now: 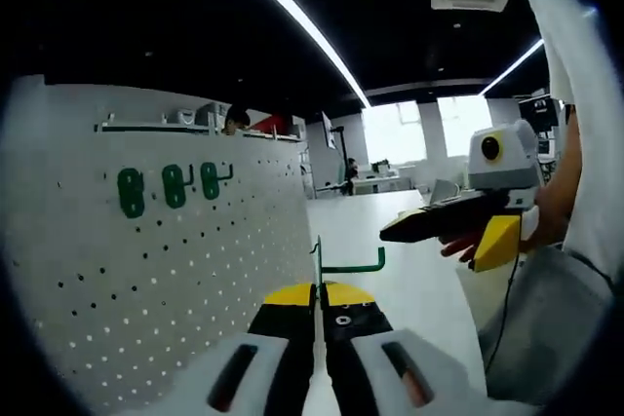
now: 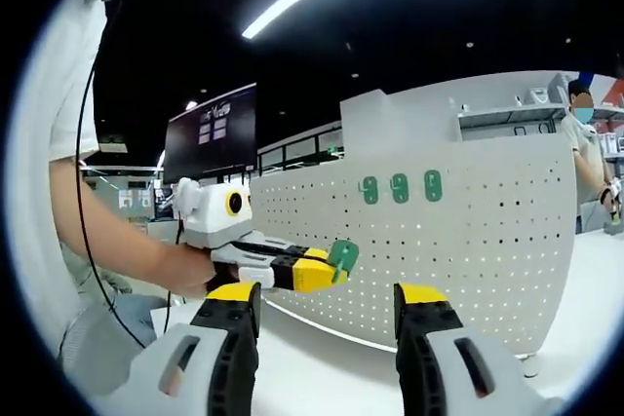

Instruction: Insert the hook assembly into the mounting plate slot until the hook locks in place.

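My left gripper (image 1: 319, 291) is shut on a green hook assembly (image 1: 331, 265); its flat plate is pinched between the yellow-tipped jaws and its hook arm points right. The white perforated mounting plate (image 1: 146, 270) stands to the left, a short way from the hook. Three green hooks (image 1: 174, 186) hang in a row near its top. In the right gripper view the left gripper (image 2: 317, 270) comes in from the left, holding the green hook (image 2: 343, 256) in front of the plate (image 2: 478, 241). My right gripper (image 2: 327, 304) is open with nothing between its jaws, and it also enters the left gripper view (image 1: 439, 231).
The plate stands on a white table (image 2: 312, 358). A person (image 2: 585, 143) stands at the plate's far right end. A dark monitor (image 2: 210, 133) hangs behind the left gripper. Small parts lie on a shelf (image 1: 195, 126) above the plate.
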`<state>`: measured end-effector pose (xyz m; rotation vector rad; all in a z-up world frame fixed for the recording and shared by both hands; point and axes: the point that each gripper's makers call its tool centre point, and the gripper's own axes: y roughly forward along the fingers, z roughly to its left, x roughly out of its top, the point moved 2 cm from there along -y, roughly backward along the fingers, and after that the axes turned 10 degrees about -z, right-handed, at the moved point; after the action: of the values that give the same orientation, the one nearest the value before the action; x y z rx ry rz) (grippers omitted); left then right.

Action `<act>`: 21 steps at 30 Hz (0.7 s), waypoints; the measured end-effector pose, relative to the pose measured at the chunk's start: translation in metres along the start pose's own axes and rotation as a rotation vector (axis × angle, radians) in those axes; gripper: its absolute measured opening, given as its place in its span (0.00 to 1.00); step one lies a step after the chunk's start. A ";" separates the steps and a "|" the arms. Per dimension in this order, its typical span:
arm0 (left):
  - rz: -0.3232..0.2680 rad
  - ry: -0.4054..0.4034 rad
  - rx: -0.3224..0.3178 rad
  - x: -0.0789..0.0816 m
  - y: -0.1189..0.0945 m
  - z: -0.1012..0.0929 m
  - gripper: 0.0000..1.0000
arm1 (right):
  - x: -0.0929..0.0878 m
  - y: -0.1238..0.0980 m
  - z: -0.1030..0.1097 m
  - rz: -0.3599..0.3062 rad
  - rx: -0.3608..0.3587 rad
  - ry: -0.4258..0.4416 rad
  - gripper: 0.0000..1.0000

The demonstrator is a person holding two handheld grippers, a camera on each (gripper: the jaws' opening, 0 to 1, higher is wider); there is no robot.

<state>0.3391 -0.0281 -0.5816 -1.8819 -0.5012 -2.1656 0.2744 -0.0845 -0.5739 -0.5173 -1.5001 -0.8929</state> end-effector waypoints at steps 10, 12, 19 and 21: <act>-0.072 -0.011 0.035 0.019 -0.006 -0.005 0.01 | 0.004 0.000 0.003 -0.017 0.004 -0.006 0.50; -0.092 -0.026 0.046 0.023 -0.008 -0.005 0.01 | 0.005 0.000 0.004 -0.020 0.004 -0.006 0.50; -0.117 -0.043 0.064 0.025 -0.011 -0.006 0.01 | 0.008 0.001 0.005 -0.032 0.009 -0.012 0.47; -0.119 -0.048 0.070 0.026 -0.012 -0.007 0.01 | 0.009 0.002 0.005 -0.038 0.005 0.004 0.46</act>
<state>0.3246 -0.0188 -0.5583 -1.9158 -0.7063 -2.1495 0.2710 -0.0810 -0.5649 -0.4841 -1.5128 -0.9193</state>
